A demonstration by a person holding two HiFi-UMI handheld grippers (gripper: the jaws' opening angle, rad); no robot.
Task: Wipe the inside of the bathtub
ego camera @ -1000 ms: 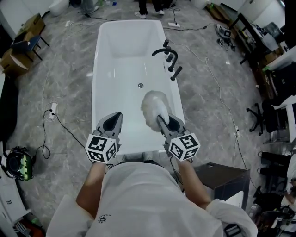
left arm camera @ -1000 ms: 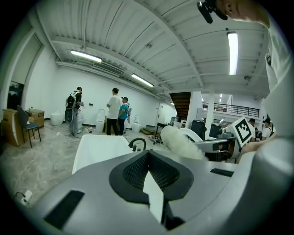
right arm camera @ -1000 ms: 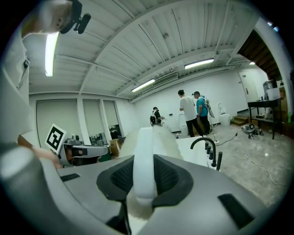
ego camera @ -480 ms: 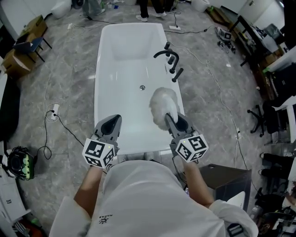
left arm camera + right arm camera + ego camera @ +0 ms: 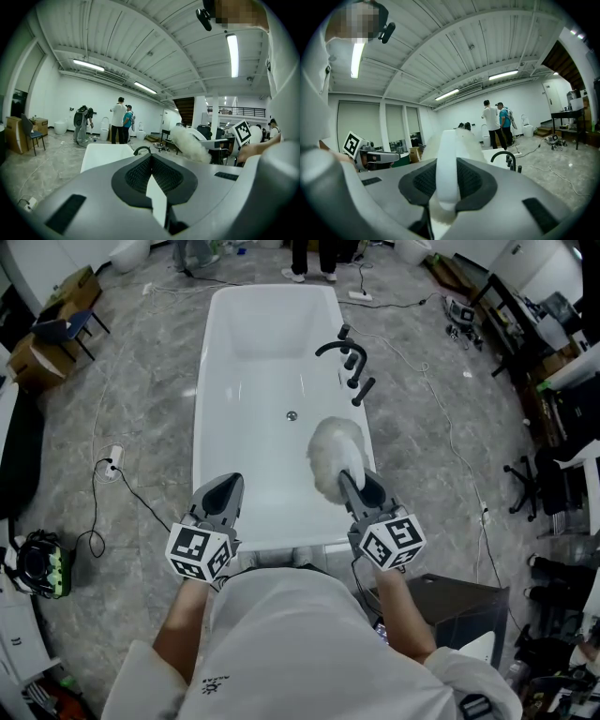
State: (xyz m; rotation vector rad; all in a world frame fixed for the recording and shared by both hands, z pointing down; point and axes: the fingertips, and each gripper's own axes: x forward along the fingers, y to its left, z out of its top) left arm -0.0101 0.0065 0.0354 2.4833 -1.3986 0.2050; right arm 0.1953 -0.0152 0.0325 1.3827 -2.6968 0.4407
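The white bathtub [image 5: 202,427] runs away from me, with a black faucet [image 5: 343,354] on its right rim and a drain [image 5: 292,415] in its floor. My right gripper [image 5: 351,484] is shut on the white handle [image 5: 446,159] of a fluffy white duster [image 5: 334,455]. The duster head hangs over the tub's right side near the rim; contact with the tub cannot be told. Over the tub's near end, my left gripper [image 5: 229,486] is shut with nothing in it. From the left gripper [image 5: 151,158] view, the duster [image 5: 187,142] shows to the right.
Cables [image 5: 122,486] and a power strip [image 5: 112,461] lie on the marble floor to the left. A dark box [image 5: 453,601] stands at my right side. Boxes and a chair [image 5: 58,326] sit far left. People [image 5: 122,119] stand beyond the tub's far end.
My right gripper has carried the duster from the tub's middle toward its right side. The left gripper has barely moved.
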